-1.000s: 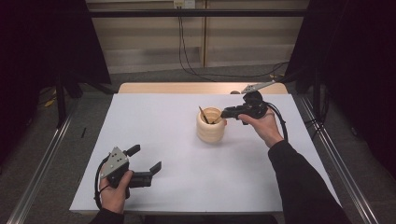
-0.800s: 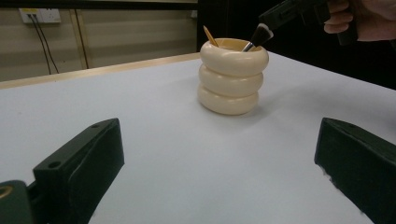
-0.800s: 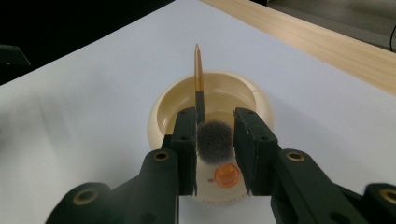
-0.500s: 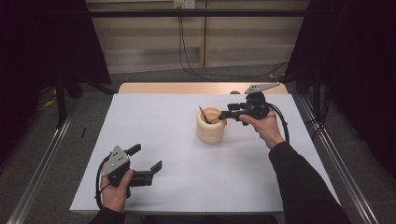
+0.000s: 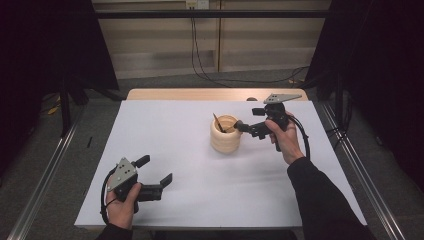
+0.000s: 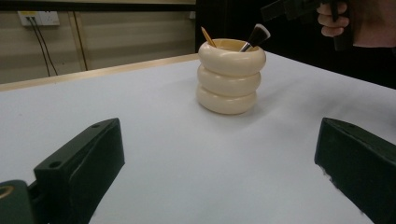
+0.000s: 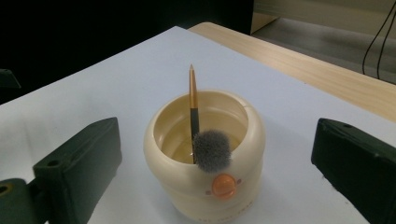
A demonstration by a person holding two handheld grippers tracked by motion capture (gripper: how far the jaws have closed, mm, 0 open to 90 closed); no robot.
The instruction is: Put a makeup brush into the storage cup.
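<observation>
Twice checked the fingers, working outward from the near edge. Found the left gripper closest, low over the near left part of the table, with its fingers spread wide and nothing but bare white surface between them. Judged it idle and well apart from the work. Looked farther across and met the cream ringed cup, upright around the middle of the table toward the right. Made out two things standing in it: a slim orange-tipped stick leaning against the far wall, and a makeup brush with its grey bristle head up, resting against the rim. Picked out the right gripper just beyond and beside the cup's rim, pointed at it. Noted that its fingers had just been opening and were now spread wide on either side of the cup, pressing on neither cup nor brush. Read that as a release: brush let go and left standing in the cup, so the placing step looked done. Reckoned that only a clean pull-back remained, without clipping the rim or tipping the cup.
</observation>
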